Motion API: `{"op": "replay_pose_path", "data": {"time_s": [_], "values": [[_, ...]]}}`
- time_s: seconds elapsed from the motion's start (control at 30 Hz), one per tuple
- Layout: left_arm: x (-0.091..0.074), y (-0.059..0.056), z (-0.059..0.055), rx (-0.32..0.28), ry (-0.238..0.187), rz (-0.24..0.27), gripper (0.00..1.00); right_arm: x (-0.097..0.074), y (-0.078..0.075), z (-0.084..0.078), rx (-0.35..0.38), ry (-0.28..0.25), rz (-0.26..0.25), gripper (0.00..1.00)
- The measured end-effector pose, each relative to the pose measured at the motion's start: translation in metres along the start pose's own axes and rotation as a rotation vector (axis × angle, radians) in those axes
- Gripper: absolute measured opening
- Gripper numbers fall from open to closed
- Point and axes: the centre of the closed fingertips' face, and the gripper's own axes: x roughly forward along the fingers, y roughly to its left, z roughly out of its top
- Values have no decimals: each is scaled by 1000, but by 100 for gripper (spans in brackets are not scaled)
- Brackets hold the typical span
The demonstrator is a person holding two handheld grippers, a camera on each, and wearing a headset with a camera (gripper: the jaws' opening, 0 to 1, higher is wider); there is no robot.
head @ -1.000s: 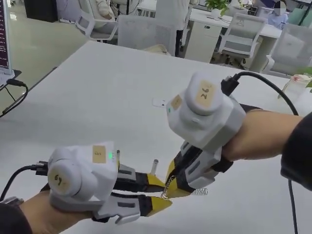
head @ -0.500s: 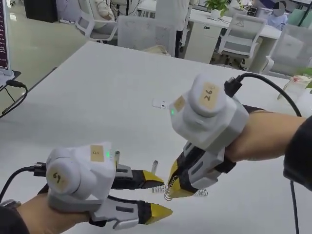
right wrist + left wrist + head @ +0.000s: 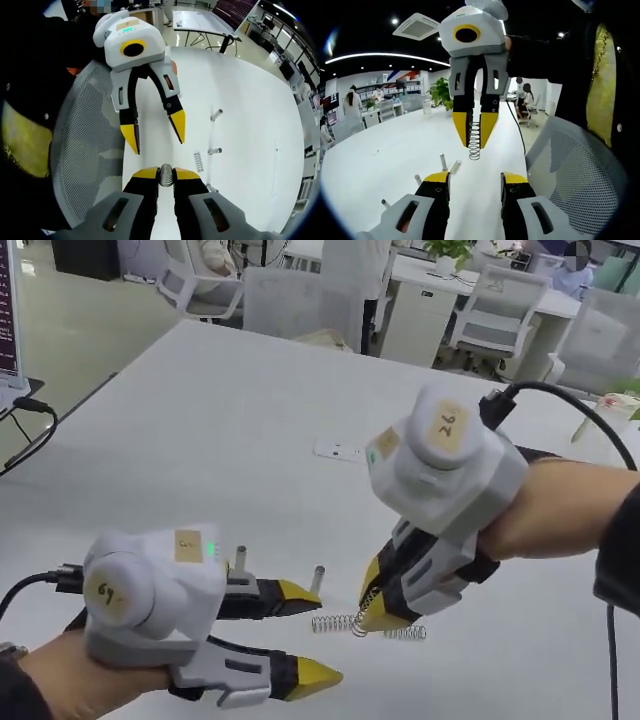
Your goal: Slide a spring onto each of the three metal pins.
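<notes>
Right claw (image 3: 165, 173): pinching one spring (image 3: 474, 142) between its tips.
Left claw (image 3: 475, 182): spread wide, empty.
Second spring (image 3: 405, 633): lying on white surface (image 3: 200, 440), near upright pins (image 3: 317, 580).

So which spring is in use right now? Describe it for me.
Over the white table, find the right gripper. The spring is pinched between its yellow jaws, unlike the loose spring lying on the table.

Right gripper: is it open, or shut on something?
Shut on a spring. The right gripper pinches it between its yellow tips; coils stick out past them in the left gripper view.
</notes>
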Motion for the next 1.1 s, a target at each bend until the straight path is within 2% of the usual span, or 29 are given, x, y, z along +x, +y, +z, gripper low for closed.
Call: {"op": "replay_pose_path", "data": {"time_s": [0.33,0.77,1.1], "values": [[-13,10,-7,-22,-1,41,36,-15,-18,-14,38,-3,-37,8],[-19,15,-12,-40,-1,75,36,-40,-46,-35,97,-5,-112,8],[-20,17,-13,-44,-2,87,37,-37,-64,-46,118,8,-129,8]]}}
